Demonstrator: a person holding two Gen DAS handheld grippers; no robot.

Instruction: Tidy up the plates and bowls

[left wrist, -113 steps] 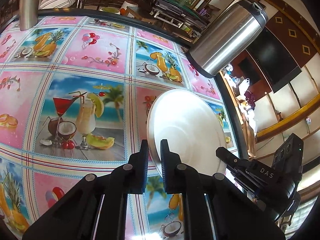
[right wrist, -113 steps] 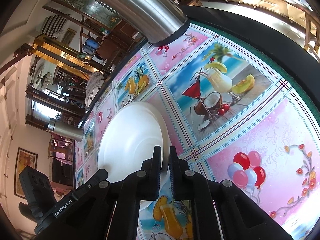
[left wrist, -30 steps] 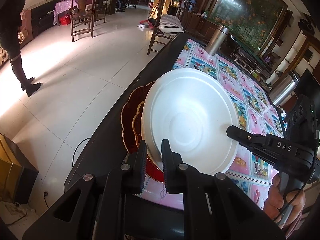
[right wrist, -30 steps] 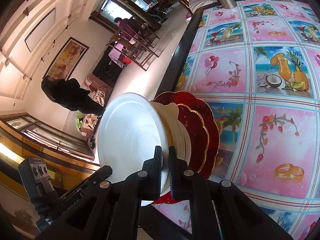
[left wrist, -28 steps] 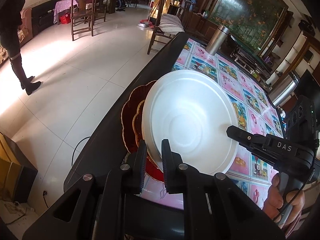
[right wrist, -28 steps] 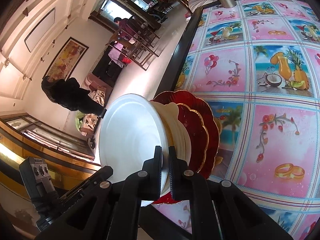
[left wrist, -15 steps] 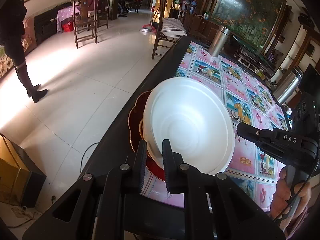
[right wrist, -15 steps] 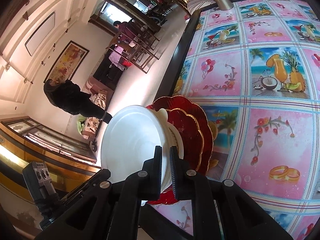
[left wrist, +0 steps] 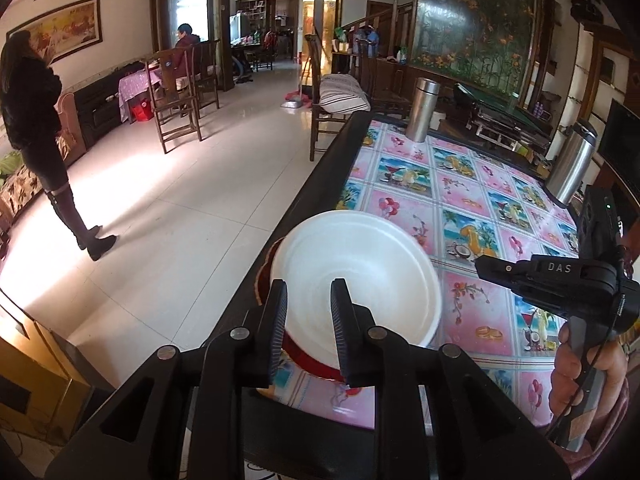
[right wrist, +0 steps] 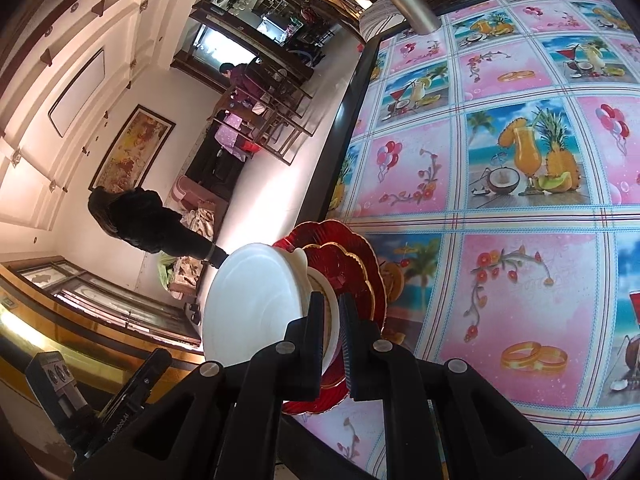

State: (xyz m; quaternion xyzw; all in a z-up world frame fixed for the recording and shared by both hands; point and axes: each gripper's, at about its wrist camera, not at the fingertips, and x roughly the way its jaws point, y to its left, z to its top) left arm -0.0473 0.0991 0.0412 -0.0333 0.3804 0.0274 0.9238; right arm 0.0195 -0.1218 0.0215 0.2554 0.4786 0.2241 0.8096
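Observation:
A white bowl [left wrist: 360, 272] sits on top of a stack of cream plates and red gold-rimmed plates [left wrist: 312, 358] at the table's near left edge. My left gripper [left wrist: 308, 282] hangs just above and in front of the bowl's near rim. Its jaws are opening and the pads press on nothing. In the right wrist view the bowl [right wrist: 248, 300] and red plates [right wrist: 352, 256] lie just beyond my right gripper [right wrist: 331, 296], which is shut and empty. Seen from the left wrist, the right gripper [left wrist: 480, 266] is clear of the bowl's right side.
The table's dark border [left wrist: 320, 176] runs along a tiled floor drop on the left. Two steel flasks [left wrist: 422, 110] [left wrist: 572, 164] stand at the far end. A person [left wrist: 36, 120] stands on the floor, with wooden chairs [left wrist: 176, 92] beyond.
The white bowl, held tilted by both grippers, now rests on the stack. My left jaws have widened and lifted off its rim. The right gripper has drawn back to the right.

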